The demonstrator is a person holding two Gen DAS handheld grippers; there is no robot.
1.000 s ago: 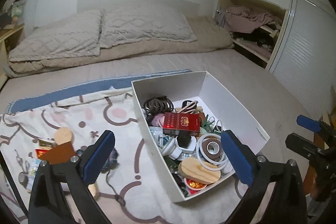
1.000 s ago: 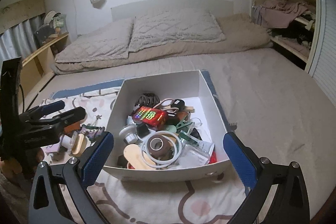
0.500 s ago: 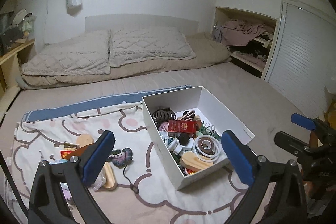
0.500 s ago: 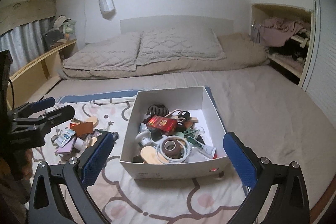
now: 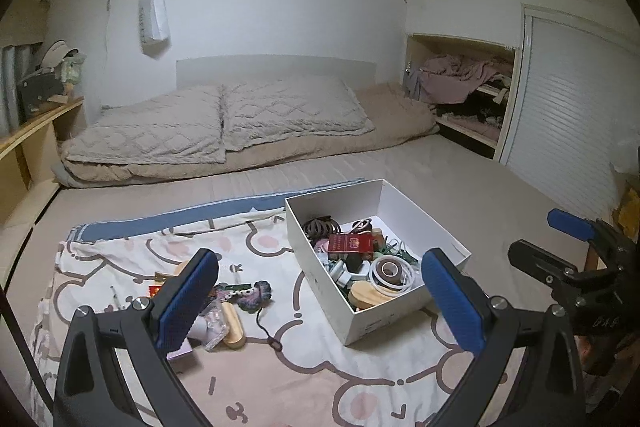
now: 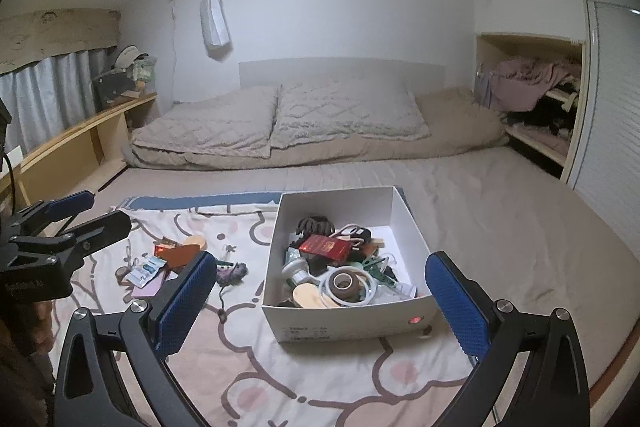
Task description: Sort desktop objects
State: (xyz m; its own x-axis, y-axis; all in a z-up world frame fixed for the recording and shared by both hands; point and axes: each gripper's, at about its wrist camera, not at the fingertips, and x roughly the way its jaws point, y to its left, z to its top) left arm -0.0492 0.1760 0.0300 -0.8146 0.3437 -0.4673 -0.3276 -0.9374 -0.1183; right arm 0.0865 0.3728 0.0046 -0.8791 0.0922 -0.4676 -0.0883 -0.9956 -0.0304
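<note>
A white cardboard box (image 5: 416,215) (image 6: 394,211) stands on a patterned blanket (image 5: 320,367) (image 6: 248,359) and holds several small items: a red booklet (image 5: 349,242) (image 6: 325,247), a tape roll (image 5: 389,269) (image 6: 345,282), a dark hair claw (image 6: 314,225). Loose items lie left of it, among them a wooden oval (image 5: 233,327), a brown piece (image 6: 181,254) and a crocheted piece (image 5: 256,293). My left gripper (image 5: 318,303) hangs open and empty well above the blanket. My right gripper (image 6: 320,303) is open and empty too, high in front of the box.
The blanket covers the near part of a beige bed (image 6: 500,219) with two pillows (image 5: 224,123) at the far end. A wooden shelf (image 6: 80,143) runs along the left wall. An open closet (image 5: 464,95) with clothes and a slatted door (image 6: 616,131) stand at the right.
Both grippers have pulled back and risen away from the box, so box and blanket look smaller and more of the room shows. Both stay open and empty.
</note>
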